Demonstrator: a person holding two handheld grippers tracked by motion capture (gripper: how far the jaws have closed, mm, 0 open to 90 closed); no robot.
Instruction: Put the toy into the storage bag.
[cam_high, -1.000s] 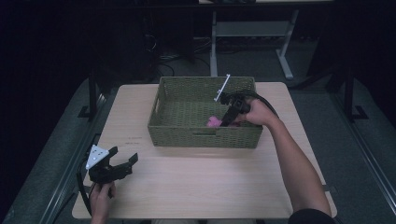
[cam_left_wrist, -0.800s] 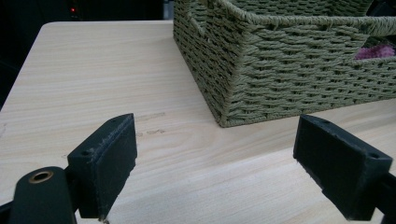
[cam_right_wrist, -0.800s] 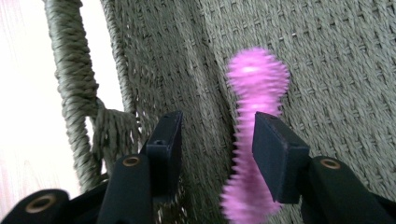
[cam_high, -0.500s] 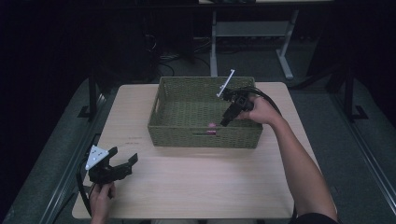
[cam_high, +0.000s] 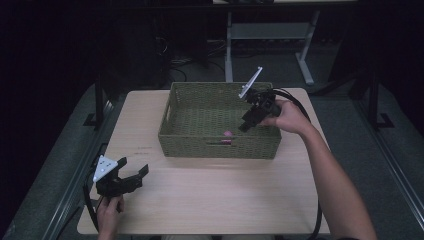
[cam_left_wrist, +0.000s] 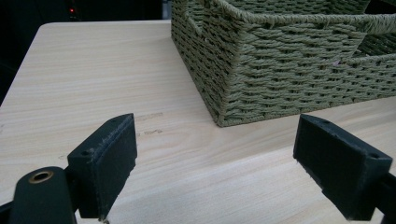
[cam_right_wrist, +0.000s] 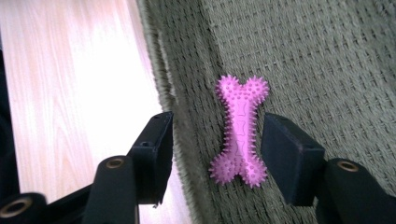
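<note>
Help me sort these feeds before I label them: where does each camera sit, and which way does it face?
High view: above the person's side, looking forward and down on the table; both forearms, left gripper, right gripper.
Left gripper view: on the left gripper, looking level across the table at the basket; its open jaws.
Right gripper view: on the right gripper, looking down at the pink bone toy; jaws just opened, apart from it.
All share the basket.

I look down on a pale wooden table (cam_high: 215, 200) under bright overhead light, while the room around it falls off into near darkness. Grey floor (cam_high: 350, 125) borders it on both sides. Behind stands a white metal frame (cam_high: 265, 35), with dark cables (cam_high: 185, 62) beside it.
</note>
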